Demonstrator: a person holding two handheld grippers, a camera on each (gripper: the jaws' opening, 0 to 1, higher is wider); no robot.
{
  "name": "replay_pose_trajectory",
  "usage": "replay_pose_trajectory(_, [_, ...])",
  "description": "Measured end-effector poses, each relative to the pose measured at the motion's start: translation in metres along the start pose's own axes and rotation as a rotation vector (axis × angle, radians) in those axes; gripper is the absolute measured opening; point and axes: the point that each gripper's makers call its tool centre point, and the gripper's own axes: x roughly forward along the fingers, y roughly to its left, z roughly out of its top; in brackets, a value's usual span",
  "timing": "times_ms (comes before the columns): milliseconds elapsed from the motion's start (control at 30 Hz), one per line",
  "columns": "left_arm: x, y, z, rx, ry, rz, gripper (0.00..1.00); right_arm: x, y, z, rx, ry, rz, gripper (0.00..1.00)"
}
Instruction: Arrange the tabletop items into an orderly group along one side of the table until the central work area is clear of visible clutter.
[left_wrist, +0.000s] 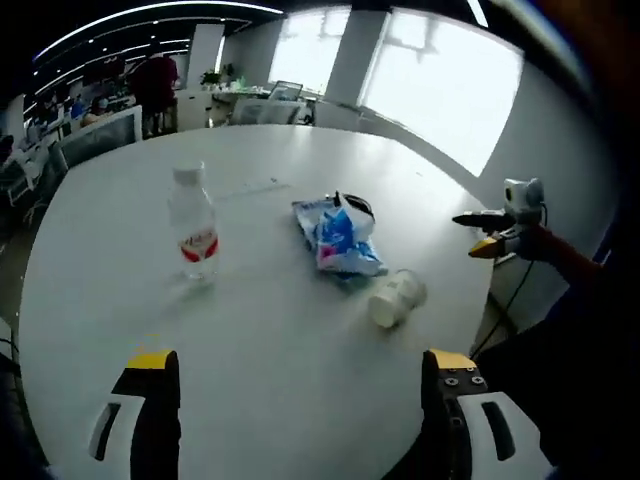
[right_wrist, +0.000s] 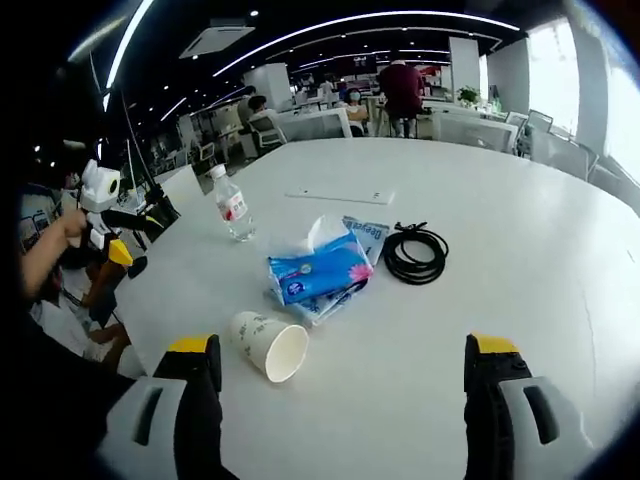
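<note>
Tabletop items sit loosely clustered on a white round table (right_wrist: 520, 230). Nearest the right gripper (right_wrist: 345, 385) lies a paper cup (right_wrist: 268, 345) tipped on its side, its open mouth turned toward that camera. Just beyond the cup is a blue tissue pack (right_wrist: 318, 272), resting on or against a flatter blue-and-white packet (right_wrist: 368, 233) whose edge shows beneath it. Beside the pack lies a coiled black cable (right_wrist: 416, 253), near but apart from it. A clear water bottle (right_wrist: 232, 208) with a white cap and red label stands upright farther off, and a thin white flat object (right_wrist: 340, 196) lies past it.

From the left gripper view the same group appears: the water bottle (left_wrist: 193, 225) upright, the tissue pack (left_wrist: 338, 238) toward the middle of the table (left_wrist: 270, 380), the black cable (left_wrist: 357, 205) partly hidden behind it, and the paper cup (left_wrist: 396, 298) on its side near the table's edge.

Left gripper (left_wrist: 300, 385) has its jaws spread wide over bare tabletop, gripping nothing. Right gripper likewise has its jaws wide apart and empty, the cup lying just inside its left jaw. Each gripper can be seen in the other's view, at the table's edge, held by a hand: the right one (left_wrist: 490, 232) and the left one (right_wrist: 125, 235).

Office desks, chairs and people fill the background, with large bright windows (left_wrist: 440, 80).
</note>
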Motion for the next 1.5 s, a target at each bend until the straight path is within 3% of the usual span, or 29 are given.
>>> replay_pose_trajectory(100, [0.001, 0.000, -0.017, -0.021, 0.030, 0.010, 1.00, 0.000, -0.004, -0.001, 0.000, 0.006, -0.010, 0.98])
replay_pose_trajectory(333, [-0.001, 0.003, -0.032, -0.077, 0.032, 0.046, 0.99, -0.003, -0.003, -0.004, -0.001, 0.011, -0.008, 0.97])
replay_pose_trajectory(567, [-0.001, -0.001, -0.031, -0.085, 0.019, 0.052, 0.99, -0.005, -0.002, -0.006, -0.002, 0.016, -0.001, 0.97])
replay_pose_trajectory(733, [0.002, -0.014, -0.020, -0.079, -0.018, 0.032, 0.99, -0.007, 0.000, -0.006, 0.003, 0.011, 0.000, 0.96])
replay_pose_trajectory(867, [0.006, -0.020, -0.005, -0.115, -0.085, 0.015, 0.99, -0.010, 0.002, -0.004, 0.003, 0.002, -0.004, 0.95])
replay_pose_trajectory(1067, [0.010, -0.026, -0.005, -0.052, -0.057, 0.026, 0.99, -0.011, 0.002, -0.003, 0.012, -0.006, -0.003, 0.94])
replay_pose_trajectory(1500, [0.019, -0.042, -0.003, -0.044, -0.057, 0.027, 0.98, -0.009, 0.006, -0.005, 0.012, -0.010, -0.003, 0.92])
